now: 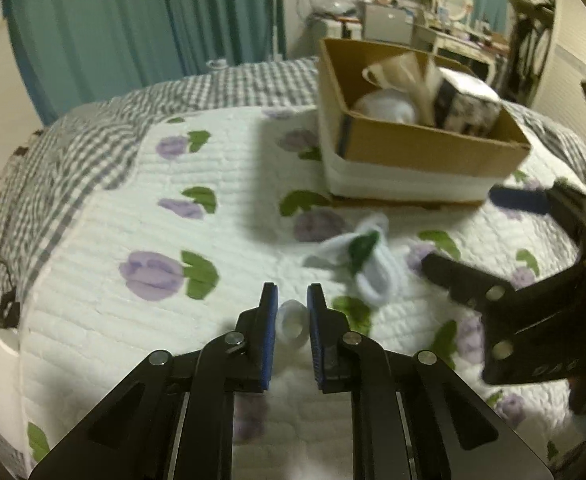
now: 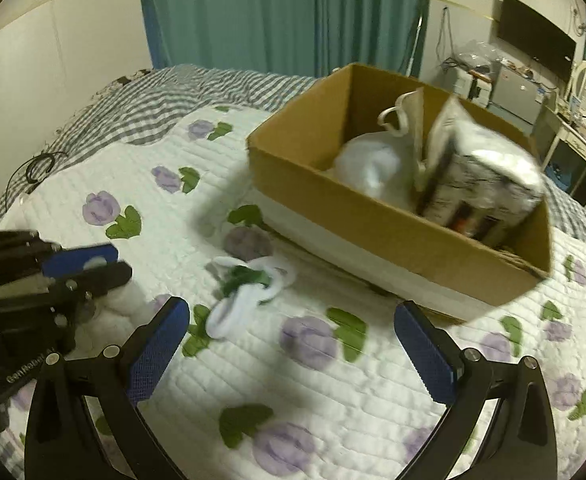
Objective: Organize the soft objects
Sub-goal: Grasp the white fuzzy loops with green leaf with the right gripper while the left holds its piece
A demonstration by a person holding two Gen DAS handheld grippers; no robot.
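- Nearest: left gripper [image 1: 292, 316] pinched down on a white fluffy loop [image 1: 292, 322] of a plush piece lying on the floral quilt [image 1: 105, 240]; not yet lifted.
- Beside it: right gripper [image 2: 292, 340] spread wide, holding nothing, aimed at the quilt.
- Just beyond: white-and-green plush chain [image 2: 249, 288] loose on the quilt, near the box front; not yet packed.
- Farther: cardboard box [image 2: 373, 216] already holding a white plush ball [image 2: 373, 168], a cream tote and a patterned soft pack [image 2: 489, 188].
- Judged partly done: at least two soft pieces left outside.
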